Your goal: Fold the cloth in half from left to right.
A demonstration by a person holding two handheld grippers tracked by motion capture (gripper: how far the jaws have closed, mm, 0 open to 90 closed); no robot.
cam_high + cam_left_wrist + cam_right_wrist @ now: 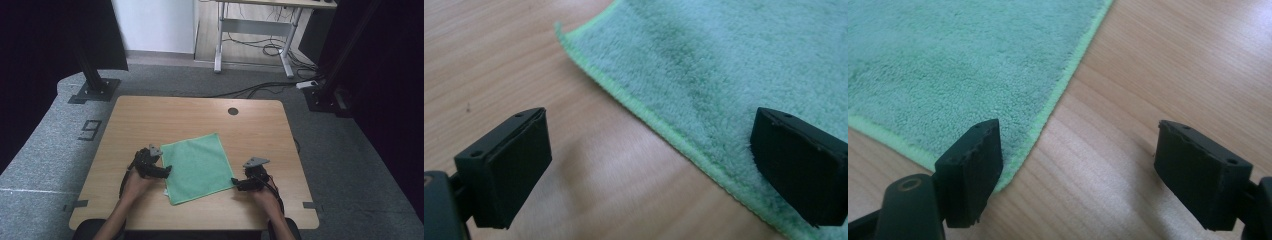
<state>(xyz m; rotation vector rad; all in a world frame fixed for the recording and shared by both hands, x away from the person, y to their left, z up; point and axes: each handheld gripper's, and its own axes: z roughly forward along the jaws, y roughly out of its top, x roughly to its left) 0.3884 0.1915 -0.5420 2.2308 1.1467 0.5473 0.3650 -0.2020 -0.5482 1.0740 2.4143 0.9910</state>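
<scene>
Working from your left side, you are bringing the left gripper (161, 171) down at the left edge of the green cloth (196, 167), which is lying flat and a little skewed on the wooden table (150, 117), near your edge of it. Its jaws are standing spread and are straddling the hem: in the left gripper view one pad (799, 170) is hanging over the cloth (734, 65) while the other is sitting over bare wood, which looks like a line-up for pinching that edge, though nothing is being pinched yet. Across the middle the cloth is lying unfolded with no wrinkles, so both hems are staying easy to reach. On your right, you are holding the right gripper (239, 183) low at the cloth's near right corner. Its jaws are also spread, with one of them right at the corner (1013, 170) and the other over the table, gripping nothing. Placing both tools at opposite sides probably means you are preparing to lift the two edges together for a fold.
</scene>
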